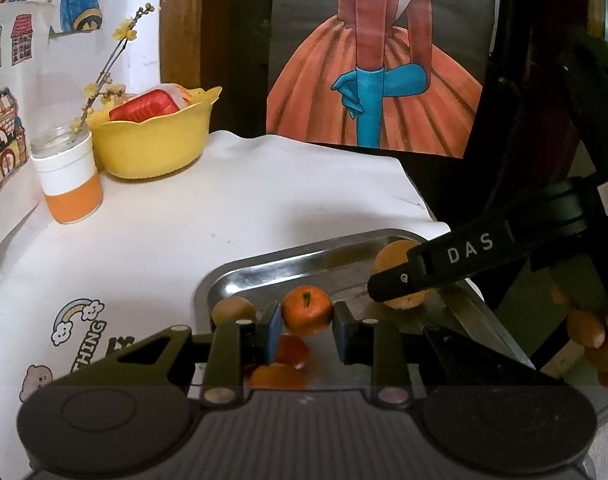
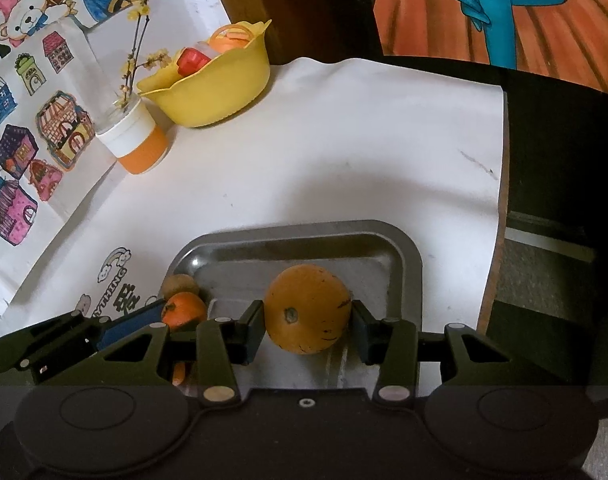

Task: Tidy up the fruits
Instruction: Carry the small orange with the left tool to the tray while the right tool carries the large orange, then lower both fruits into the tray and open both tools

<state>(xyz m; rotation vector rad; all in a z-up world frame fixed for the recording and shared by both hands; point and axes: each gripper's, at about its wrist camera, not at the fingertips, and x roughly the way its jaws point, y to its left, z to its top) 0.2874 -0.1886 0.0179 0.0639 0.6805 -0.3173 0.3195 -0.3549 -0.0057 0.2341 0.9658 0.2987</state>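
A steel tray [image 1: 264,268] lies on the white table cover. My left gripper [image 1: 307,316] is shut on a small tangerine [image 1: 307,308] with its stem up, just over the tray's left part. Under its fingers lie two more tangerines [image 1: 292,350], and a dull yellow-brown fruit [image 1: 234,308] sits in the tray's left corner. My right gripper [image 2: 307,314] is shut on a large spotted orange [image 2: 307,308] above the tray [image 2: 304,240]. In the left wrist view one of its fingers [image 1: 399,280] crosses that orange [image 1: 395,256].
At the back left stand a yellow bowl [image 2: 212,92] holding packets and a jar [image 2: 138,140] with flowering twigs. Picture sheets cover the left wall. The table's right edge [image 2: 499,208] drops to a dark area. Several orange fruits [image 1: 587,332] show low on the right.
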